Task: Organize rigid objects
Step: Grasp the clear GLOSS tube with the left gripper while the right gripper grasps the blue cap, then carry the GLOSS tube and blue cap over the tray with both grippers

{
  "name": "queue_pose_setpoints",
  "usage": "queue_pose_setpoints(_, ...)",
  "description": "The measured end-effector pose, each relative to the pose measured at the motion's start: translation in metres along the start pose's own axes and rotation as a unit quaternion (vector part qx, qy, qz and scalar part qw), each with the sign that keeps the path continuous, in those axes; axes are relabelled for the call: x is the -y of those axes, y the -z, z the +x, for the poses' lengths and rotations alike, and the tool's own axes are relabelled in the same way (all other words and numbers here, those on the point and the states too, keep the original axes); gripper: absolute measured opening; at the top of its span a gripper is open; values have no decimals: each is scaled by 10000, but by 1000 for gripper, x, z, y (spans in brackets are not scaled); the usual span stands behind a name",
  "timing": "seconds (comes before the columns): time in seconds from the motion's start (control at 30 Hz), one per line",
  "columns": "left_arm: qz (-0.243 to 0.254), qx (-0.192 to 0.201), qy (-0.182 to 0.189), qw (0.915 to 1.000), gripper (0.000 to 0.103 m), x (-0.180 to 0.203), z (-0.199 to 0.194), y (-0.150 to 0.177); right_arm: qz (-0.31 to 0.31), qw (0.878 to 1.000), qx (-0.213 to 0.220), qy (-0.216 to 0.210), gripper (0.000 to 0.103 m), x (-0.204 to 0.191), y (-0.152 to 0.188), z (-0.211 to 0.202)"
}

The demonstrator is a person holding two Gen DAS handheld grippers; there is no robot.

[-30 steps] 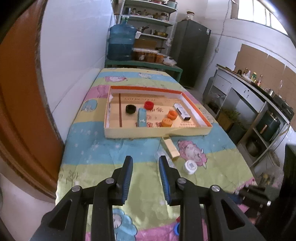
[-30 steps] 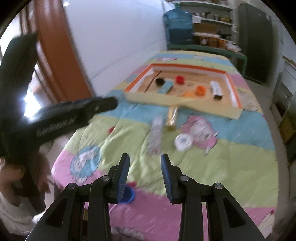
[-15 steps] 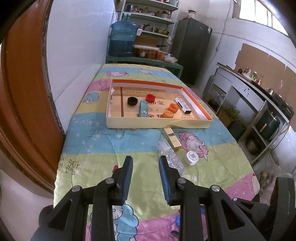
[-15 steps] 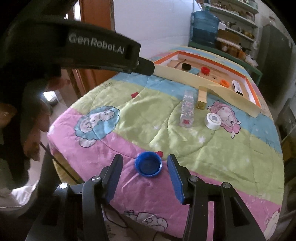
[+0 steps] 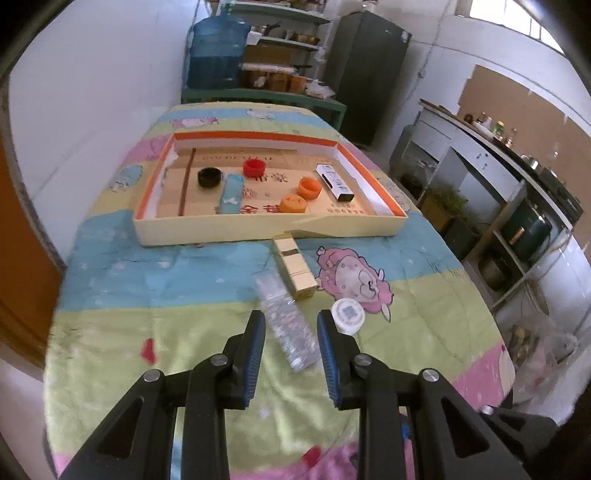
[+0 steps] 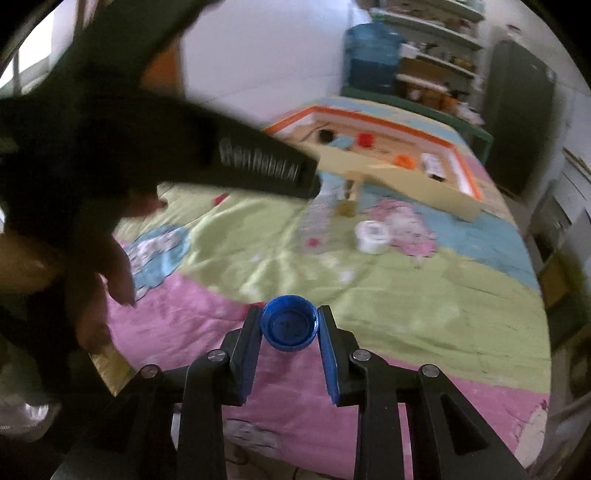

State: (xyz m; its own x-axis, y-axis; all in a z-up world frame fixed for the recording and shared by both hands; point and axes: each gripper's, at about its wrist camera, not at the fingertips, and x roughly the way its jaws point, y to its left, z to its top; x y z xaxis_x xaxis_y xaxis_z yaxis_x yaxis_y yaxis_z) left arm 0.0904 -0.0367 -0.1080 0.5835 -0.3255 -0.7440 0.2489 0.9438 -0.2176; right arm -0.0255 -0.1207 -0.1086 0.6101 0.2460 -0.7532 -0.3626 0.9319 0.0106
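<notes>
Quilt (image 5: 184, 325) over table, shelves (image 5: 280, 33) behind.

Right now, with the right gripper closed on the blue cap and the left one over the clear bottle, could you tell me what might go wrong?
1. The right gripper, whose jaws have just been closing, pinches the round blue plastic cap only at its fingertips; it could pop out on lifting.
2. The left gripper straddles the clear plastic bottle lying on the soft quilt; the bottle might roll or crumple.
3. The white round lid sits beside its right finger and could be nudged.
</notes>
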Motion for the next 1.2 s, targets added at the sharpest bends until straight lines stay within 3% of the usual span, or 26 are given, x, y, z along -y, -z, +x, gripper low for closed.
queue_pose_setpoints(0.17,-254,-195,-227,9992,29,5,27,-1,261,9996,125,76,30,25,5,-9)
queue_pose_setpoints(0.4,-227,-287,-564,9977,32,8,43,3,435,9989,160,-61,30,44,9,-6)
queue_pose_setpoints(0.87,-122,-231,-328,9991,20,-6,35,5,751,9968,213,-174,30,62,2,0)
queue_pose_setpoints(1.2,-143,11,-328,9994,20,-20,13,-4,884,9957,201,-184,30,65,-19,6)
